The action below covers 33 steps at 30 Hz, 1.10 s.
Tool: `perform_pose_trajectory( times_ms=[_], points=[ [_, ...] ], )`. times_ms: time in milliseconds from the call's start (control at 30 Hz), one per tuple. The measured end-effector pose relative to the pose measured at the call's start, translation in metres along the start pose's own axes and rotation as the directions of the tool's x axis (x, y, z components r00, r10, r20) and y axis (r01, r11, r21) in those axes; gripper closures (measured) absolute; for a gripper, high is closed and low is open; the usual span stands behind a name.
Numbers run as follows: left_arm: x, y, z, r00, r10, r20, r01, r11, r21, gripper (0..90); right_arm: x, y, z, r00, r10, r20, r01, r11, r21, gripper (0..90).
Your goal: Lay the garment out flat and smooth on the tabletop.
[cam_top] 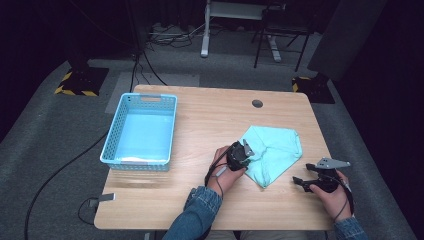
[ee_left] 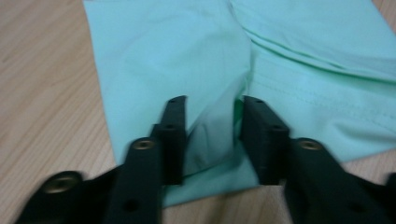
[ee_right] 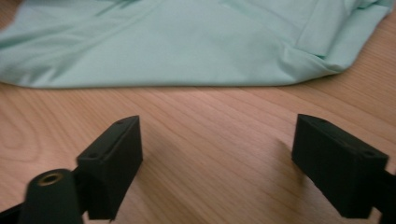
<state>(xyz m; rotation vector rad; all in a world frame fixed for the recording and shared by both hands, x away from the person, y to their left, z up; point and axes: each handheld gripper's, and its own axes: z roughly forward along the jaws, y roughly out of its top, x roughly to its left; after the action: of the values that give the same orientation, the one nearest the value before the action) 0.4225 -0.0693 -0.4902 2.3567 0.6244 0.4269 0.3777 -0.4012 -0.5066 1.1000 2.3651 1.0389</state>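
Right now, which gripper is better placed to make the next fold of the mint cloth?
Left. The left gripper already has its jaws around a raised pleat of the mint cloth. The right gripper sits open over bare table, short of the cloth's edge.

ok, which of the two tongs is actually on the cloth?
The left tongs: its jaws sit over the mint-green cloth with a raised fold pinched between them. The right tongs is wide open over bare table, short of the cloth's edge.

No readable text, no labels, no brands, no numbers, no legible signs on anything
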Motion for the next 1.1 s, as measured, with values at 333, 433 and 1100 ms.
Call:
perform_pose_trajectory(
  times_ms=[333, 433, 1100],
  points=[
    [-0.005, 0.002, -0.008, 0.9994, 0.034, 0.001, -0.034, 0.9994, 0.001, 87.4, 0.016, 0.030, 0.015, 0.9978, -0.021, -0.063, 0.017, 0.998, -0.055, 21.0],
    [-0.007, 0.002, -0.010, 0.9992, 0.040, 0.003, -0.040, 0.9992, -0.003, 87.4, 0.020, 0.036, 0.025, 0.9959, -0.046, -0.078, 0.043, 0.998, -0.039, 23.6],
    [-0.033, -0.002, -0.030, 0.9975, 0.022, 0.068, -0.017, 0.9975, -0.069, 57.1, 0.039, 0.010, 0.010, 0.9929, -0.083, -0.086, 0.082, 0.996, -0.022, 23.9]
  ],
)
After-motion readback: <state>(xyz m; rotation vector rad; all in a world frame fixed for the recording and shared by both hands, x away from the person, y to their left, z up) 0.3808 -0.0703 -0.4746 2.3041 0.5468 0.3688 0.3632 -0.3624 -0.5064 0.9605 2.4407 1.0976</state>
